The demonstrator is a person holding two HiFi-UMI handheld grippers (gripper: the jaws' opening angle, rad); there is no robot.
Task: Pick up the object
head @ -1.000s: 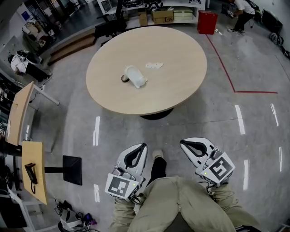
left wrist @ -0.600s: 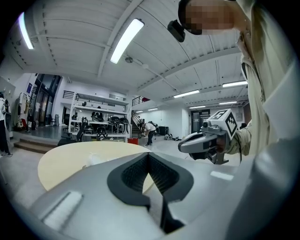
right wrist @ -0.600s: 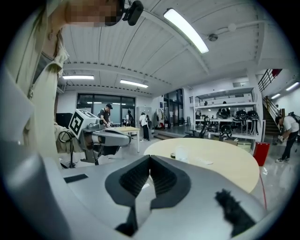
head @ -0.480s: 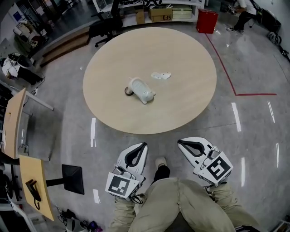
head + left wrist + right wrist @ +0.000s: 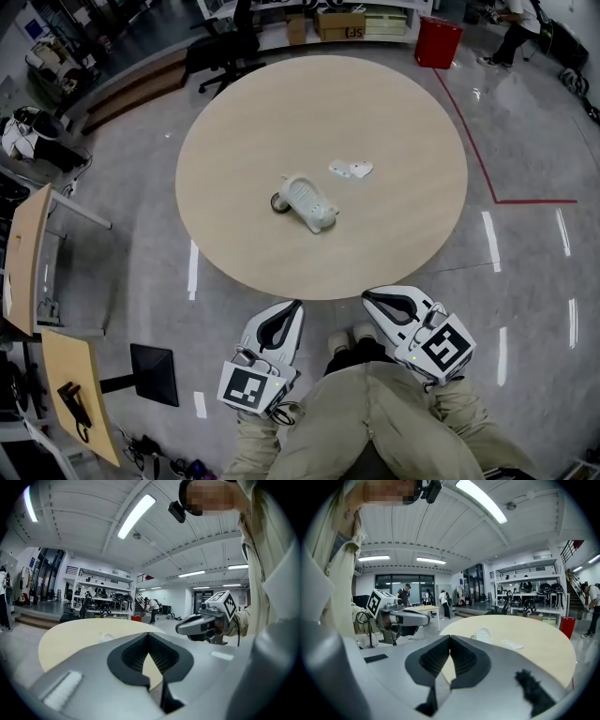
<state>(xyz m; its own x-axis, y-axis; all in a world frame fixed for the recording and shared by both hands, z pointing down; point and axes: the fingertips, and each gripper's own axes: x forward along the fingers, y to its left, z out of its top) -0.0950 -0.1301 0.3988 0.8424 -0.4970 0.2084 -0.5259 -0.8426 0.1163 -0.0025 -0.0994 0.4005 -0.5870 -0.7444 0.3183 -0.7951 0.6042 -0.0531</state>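
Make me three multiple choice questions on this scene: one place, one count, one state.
1. Where is the white plastic container? A grey floor; B round beige wooden table; C chair.
2. How many small flat white pieces lie beside it? A one; B two; C four.
3. How are the right gripper's jaws? A wide apart; B closed on the container; C closed, empty.
Answers: B, it lies near the tabletop's middle; B, a pair lies beside it; C, they meet with nothing between.

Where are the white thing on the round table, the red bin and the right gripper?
white object point(image 5: 309, 201), head view, middle of its body.
red bin point(image 5: 439, 43), head view, its front side.
right gripper point(image 5: 371, 296), head view, closed front tip.
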